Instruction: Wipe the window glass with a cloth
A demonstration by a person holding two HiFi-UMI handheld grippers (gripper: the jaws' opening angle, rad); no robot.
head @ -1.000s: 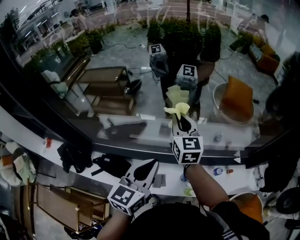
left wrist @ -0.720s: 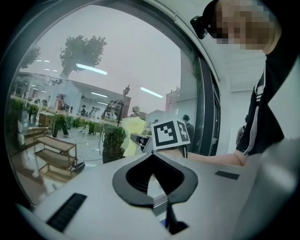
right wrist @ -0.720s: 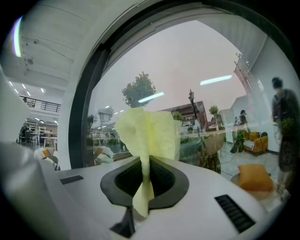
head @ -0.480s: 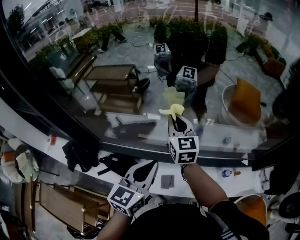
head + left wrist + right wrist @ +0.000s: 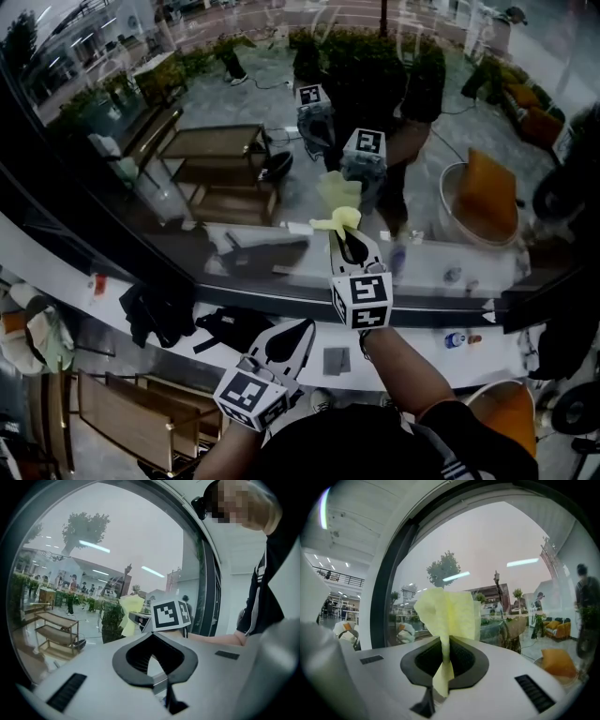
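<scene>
In the head view my right gripper (image 5: 343, 234) is shut on a pale yellow cloth (image 5: 338, 218), which it holds up against the window glass (image 5: 234, 103); its reflection shows just above. The right gripper view has the cloth (image 5: 449, 613) pinched between the jaws of the right gripper (image 5: 444, 641), fanning out above them toward the glass (image 5: 497, 545). My left gripper (image 5: 306, 325) hangs lower and nearer, shut on nothing and away from the glass. In the left gripper view the left gripper (image 5: 153, 634) points toward the right gripper's marker cube (image 5: 167, 615) and the cloth (image 5: 130, 614).
A dark window frame (image 5: 84, 234) curves along the left and crosses below the cloth. Through the glass lie a white ledge (image 5: 441, 258), benches (image 5: 220, 173), plants and an orange cushion (image 5: 487, 192). Black bags (image 5: 155, 309) sit lower left. A person's arm (image 5: 405, 367) holds the right gripper.
The right gripper has slid a little to the left along the glass with the cloth in it. The left gripper has stayed where it was.
</scene>
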